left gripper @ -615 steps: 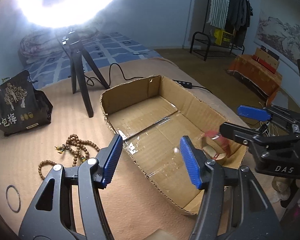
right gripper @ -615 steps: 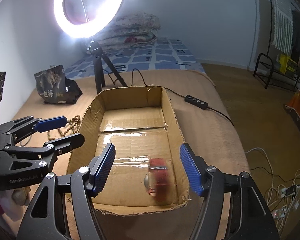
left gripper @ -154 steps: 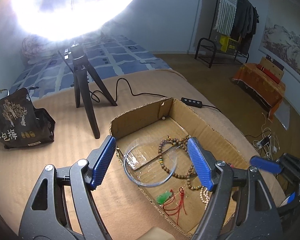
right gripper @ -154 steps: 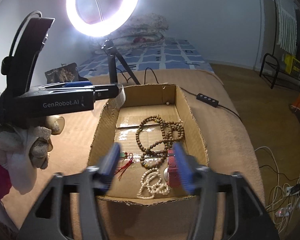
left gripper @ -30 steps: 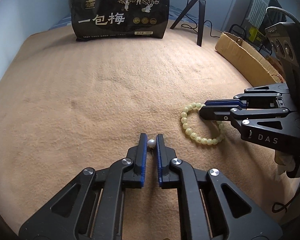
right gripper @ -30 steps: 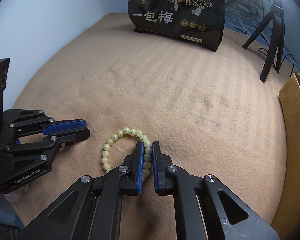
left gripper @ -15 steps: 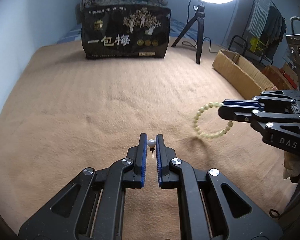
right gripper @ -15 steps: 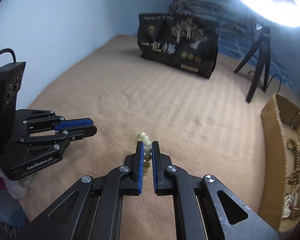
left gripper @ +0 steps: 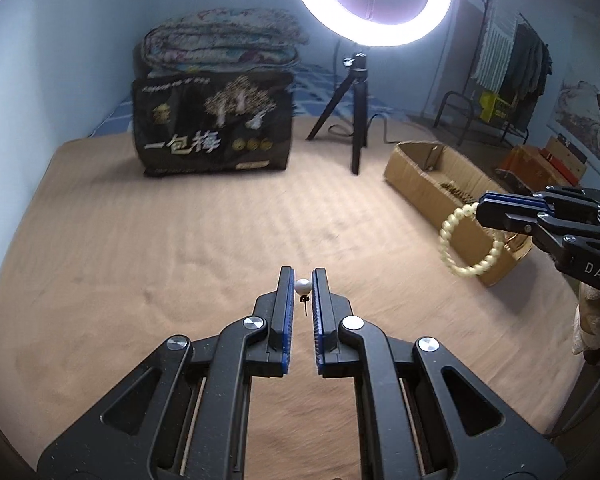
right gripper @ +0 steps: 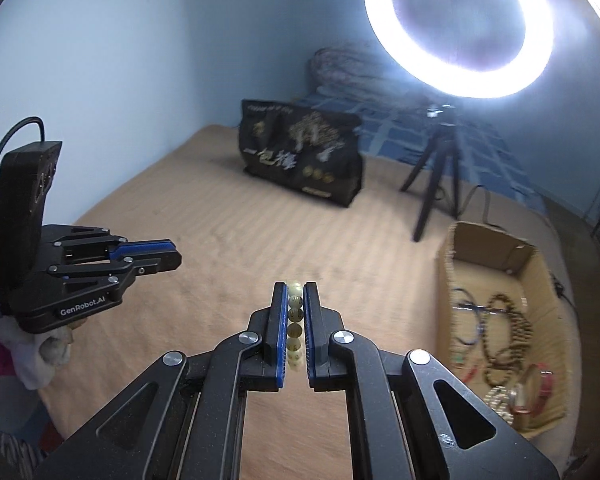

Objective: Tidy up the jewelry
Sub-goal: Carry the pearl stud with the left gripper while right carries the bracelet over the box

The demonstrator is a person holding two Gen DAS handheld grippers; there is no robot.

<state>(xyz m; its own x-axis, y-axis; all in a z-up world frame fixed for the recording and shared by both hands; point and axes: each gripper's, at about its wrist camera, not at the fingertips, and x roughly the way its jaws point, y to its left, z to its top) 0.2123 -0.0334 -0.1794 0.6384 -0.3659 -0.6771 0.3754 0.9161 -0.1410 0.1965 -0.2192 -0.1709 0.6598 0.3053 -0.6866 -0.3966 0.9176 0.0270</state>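
Note:
My left gripper [left gripper: 302, 276] is shut on a white pearl earring [left gripper: 302, 287], its pin hanging down, held above the tan bed cover. My right gripper [right gripper: 295, 290] is shut on a pale yellow bead bracelet [right gripper: 295, 320]; in the left wrist view the bracelet [left gripper: 466, 268] hangs as a loop from the right gripper [left gripper: 480, 210] in front of the cardboard box [left gripper: 416, 184]. The box [right gripper: 500, 248] lies to the right and holds brown bead strings [right gripper: 504, 328], a pale bead strand and a red item. The left gripper also shows in the right wrist view [right gripper: 176, 258].
A black snack bag [left gripper: 212, 132] stands at the back of the bed. A ring light on a black tripod [left gripper: 356, 120] stands beside the box, with its cable trailing. Folded quilts lie behind the bag. A clothes rack [left gripper: 504, 80] stands far right.
Both grippers have risen and tilted up since a second ago. The bracelet has been lifted off the bed cover and carried right, toward the box. The pearl earring stays gripped.

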